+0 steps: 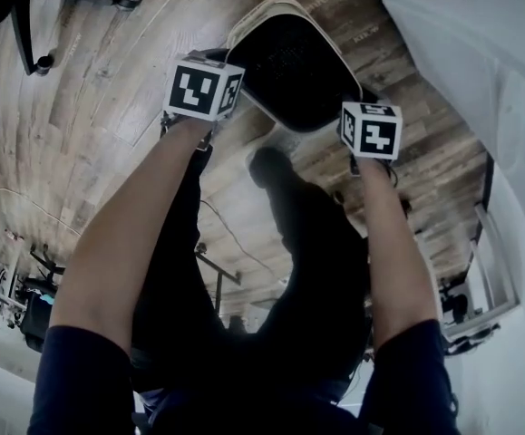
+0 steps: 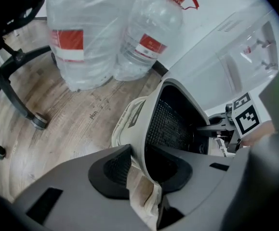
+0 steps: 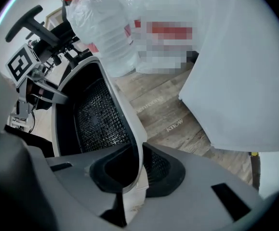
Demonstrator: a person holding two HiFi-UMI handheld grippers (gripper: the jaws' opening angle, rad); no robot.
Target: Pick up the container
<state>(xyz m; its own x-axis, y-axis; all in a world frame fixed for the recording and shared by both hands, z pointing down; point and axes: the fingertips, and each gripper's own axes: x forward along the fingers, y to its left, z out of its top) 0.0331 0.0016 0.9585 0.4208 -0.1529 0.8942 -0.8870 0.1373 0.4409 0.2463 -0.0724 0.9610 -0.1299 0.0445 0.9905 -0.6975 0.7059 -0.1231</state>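
Observation:
The container (image 1: 289, 62) is a cream plastic bin with a black mesh inside, seen over the wooden floor. My left gripper (image 1: 209, 84) is at its left rim and my right gripper (image 1: 369, 130) at its right rim. In the left gripper view the bin's wall (image 2: 170, 119) stands between the pads of the left gripper (image 2: 140, 165), which press on it from both sides. The right gripper view shows the same on the opposite rim (image 3: 96, 114), with the right gripper (image 3: 138, 170) clamped on the thin wall. Each gripper's marker cube shows across the bin in the other's view.
Two large clear water bottles (image 2: 88, 32) (image 2: 151, 37) with red labels stand on the floor beyond the bin. A black chair base with castors (image 2: 14, 95) is to the left. A white sheet-covered object (image 1: 489, 53) stands close on the right.

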